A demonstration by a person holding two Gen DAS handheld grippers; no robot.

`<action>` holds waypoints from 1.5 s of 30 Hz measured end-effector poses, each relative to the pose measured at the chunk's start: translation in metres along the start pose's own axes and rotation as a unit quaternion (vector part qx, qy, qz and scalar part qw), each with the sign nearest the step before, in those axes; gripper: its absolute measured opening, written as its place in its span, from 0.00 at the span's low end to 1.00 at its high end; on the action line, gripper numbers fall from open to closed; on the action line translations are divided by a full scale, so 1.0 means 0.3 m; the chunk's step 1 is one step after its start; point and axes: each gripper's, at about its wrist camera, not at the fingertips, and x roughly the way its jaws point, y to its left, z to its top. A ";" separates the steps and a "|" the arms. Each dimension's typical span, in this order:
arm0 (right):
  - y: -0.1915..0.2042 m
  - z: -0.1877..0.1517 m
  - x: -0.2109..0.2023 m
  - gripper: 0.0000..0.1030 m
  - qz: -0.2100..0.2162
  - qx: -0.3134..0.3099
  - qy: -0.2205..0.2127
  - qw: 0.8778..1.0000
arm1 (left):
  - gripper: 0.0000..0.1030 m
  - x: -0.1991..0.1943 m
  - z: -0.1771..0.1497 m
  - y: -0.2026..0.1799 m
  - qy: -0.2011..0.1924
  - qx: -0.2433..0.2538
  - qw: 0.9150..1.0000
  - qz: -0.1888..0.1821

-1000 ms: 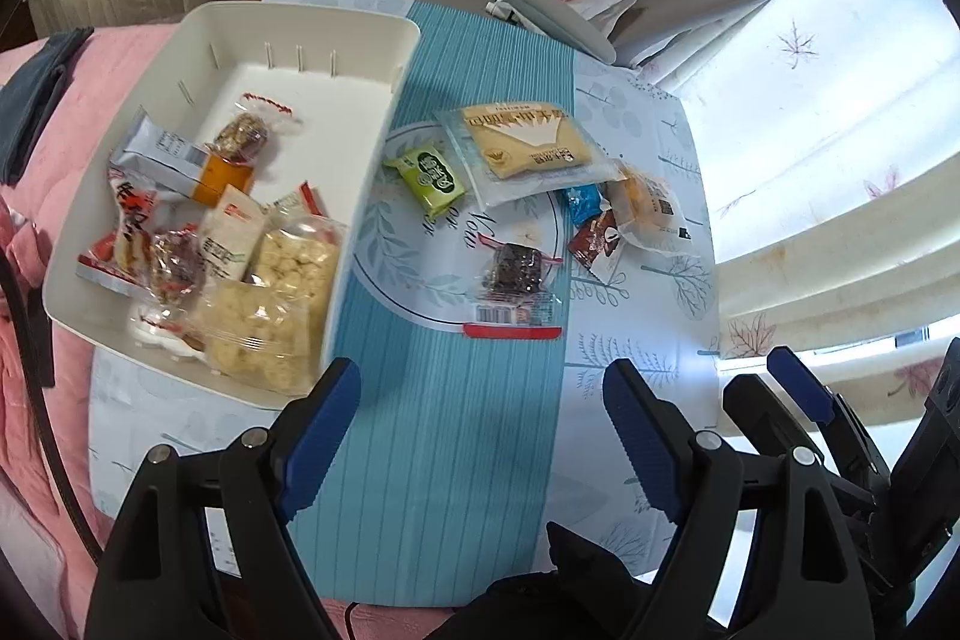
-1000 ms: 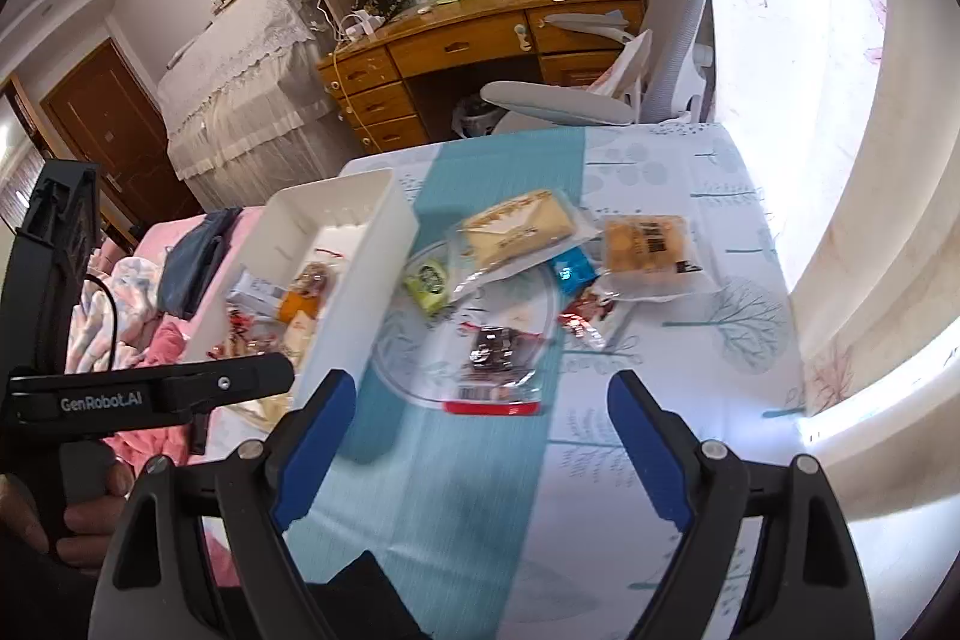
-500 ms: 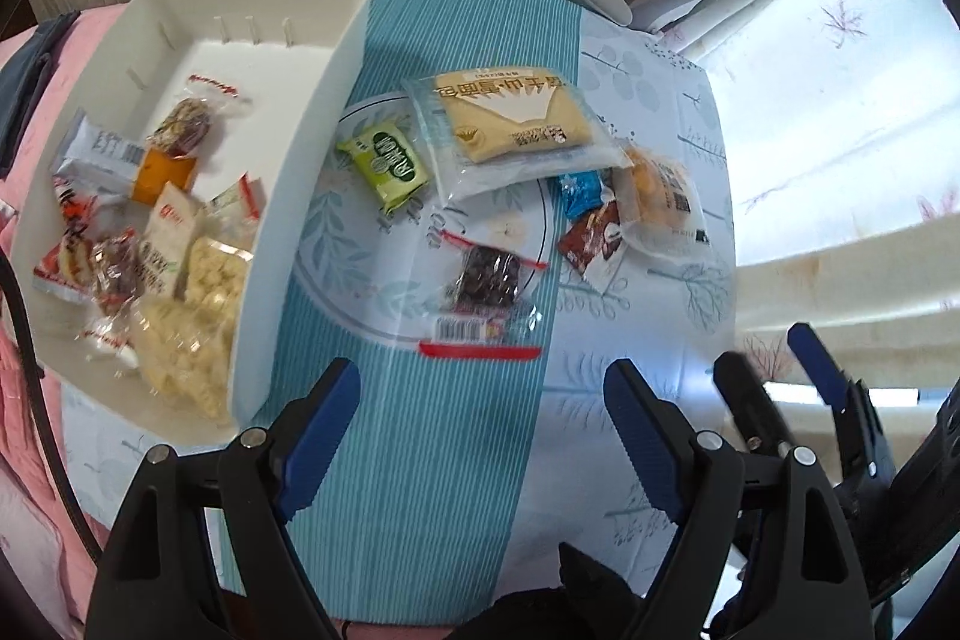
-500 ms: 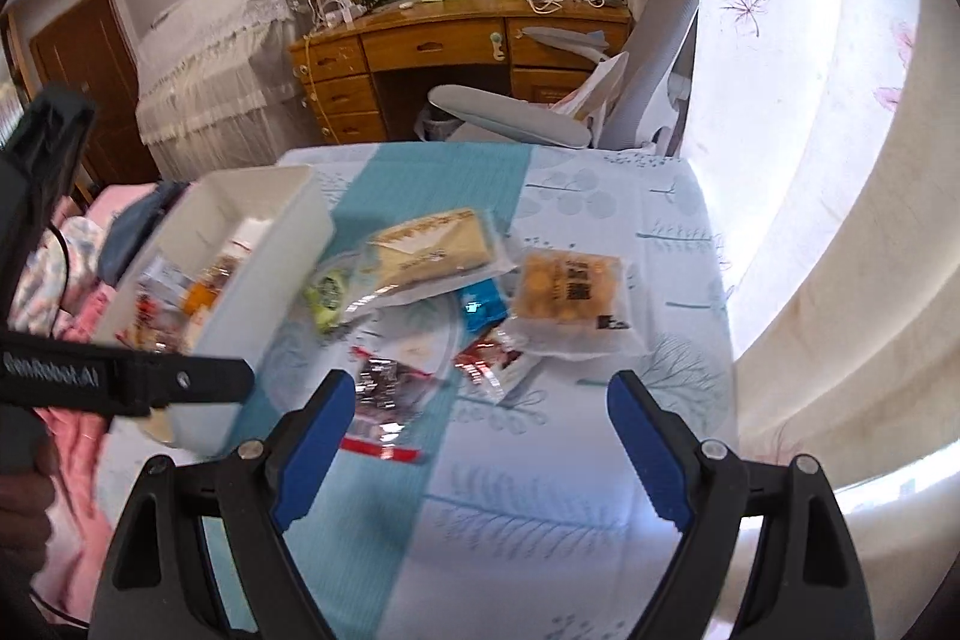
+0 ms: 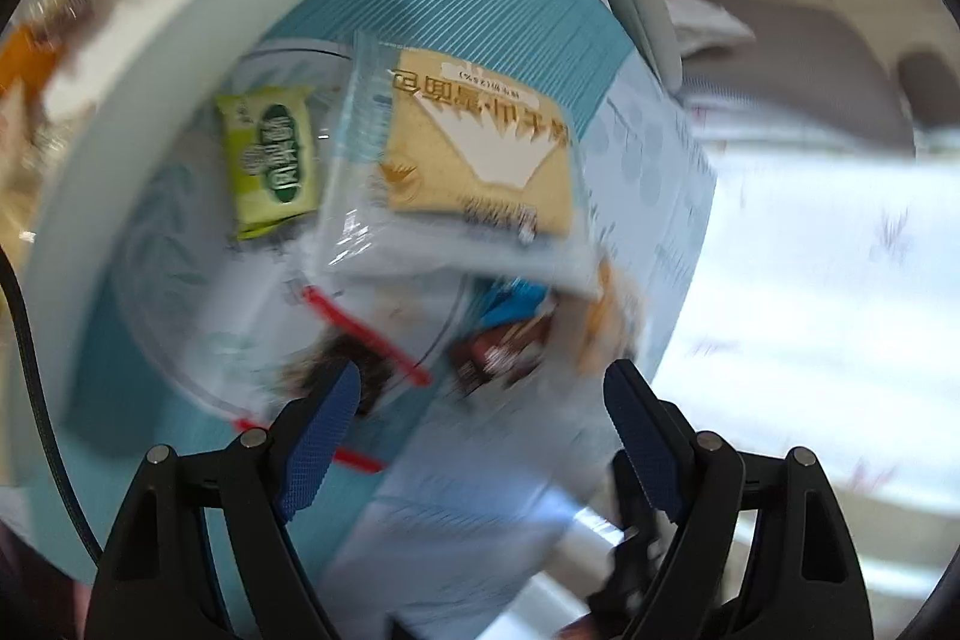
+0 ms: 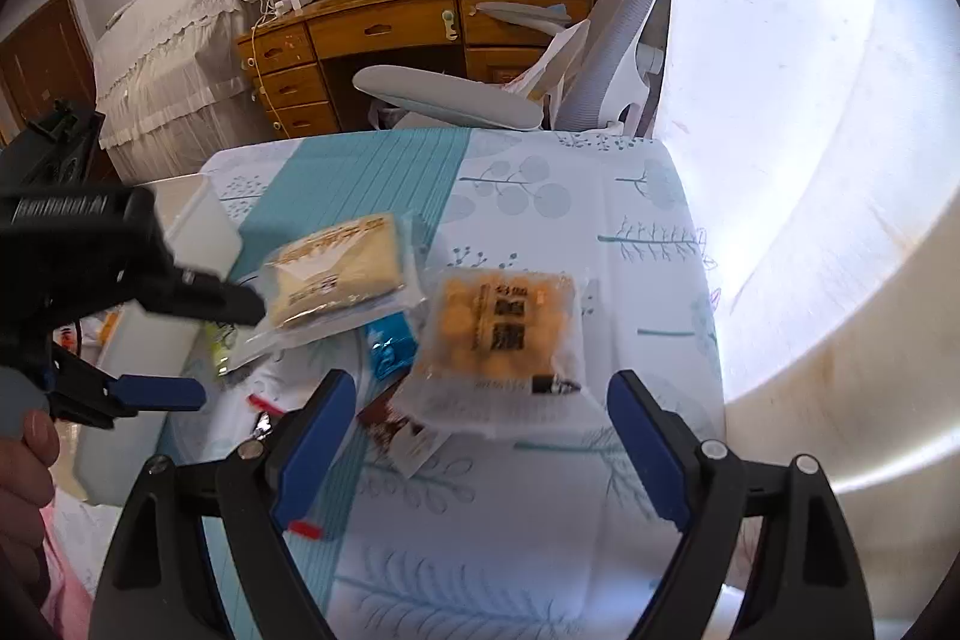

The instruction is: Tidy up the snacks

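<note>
Lower centre of right wrist view: orange snack packet (image 6: 501, 334), light, crinkly, slippery film; grasp across edges. Right gripper (image 6: 474, 436) released, empty; left gripper (image 5: 480, 418) likewise.

Tablecloth (image 6: 630, 232): pale blue-white w/ teal leaf & tree prints, plus a teal striped band (image 6: 366, 172). Bin (image 5: 180, 58) white. Small pkt (image 5: 270, 160) lime green. Big pkt (image 5: 480, 148) clear w/ tan & white. Square pkt (image 6: 504, 328) orange-yellow, black print. Gripper pads (image 6: 312, 436) blue, frames black.
</note>
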 end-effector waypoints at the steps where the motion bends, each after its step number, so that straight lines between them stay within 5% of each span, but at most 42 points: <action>1: -0.003 0.003 0.012 0.84 -0.003 -0.003 -0.002 1.000 | 0.80 0.017 0.008 -0.002 -0.002 -0.008 1.000 -0.003; 9: -0.011 -0.015 0.149 0.84 -0.036 -0.046 0.015 0.998 | 0.80 0.152 0.060 -0.016 -0.043 -0.088 0.995 -0.036; 19: -0.033 -0.032 0.227 0.84 0.002 -0.042 0.034 0.999 | 0.73 0.278 0.142 -0.030 -0.050 -0.147 0.987 -0.038; 28: -0.078 -0.038 0.215 0.44 0.009 -0.026 0.034 0.999 | 0.33 0.306 0.174 -0.012 -0.070 -0.180 0.980 -0.049; 30: -0.086 -0.038 0.209 0.34 0.011 -0.023 0.033 0.999 | 0.17 0.298 0.181 -0.018 -0.081 -0.175 0.980 -0.052; 38: -0.114 -0.031 0.187 0.18 0.030 0.006 0.044 0.999 | 0.04 0.236 0.195 -0.037 -0.089 -0.145 0.984 -0.047; 45: -0.121 -0.023 0.143 0.16 0.041 0.030 0.054 0.997 | 0.03 0.134 0.169 -0.058 -0.069 -0.114 0.991 -0.014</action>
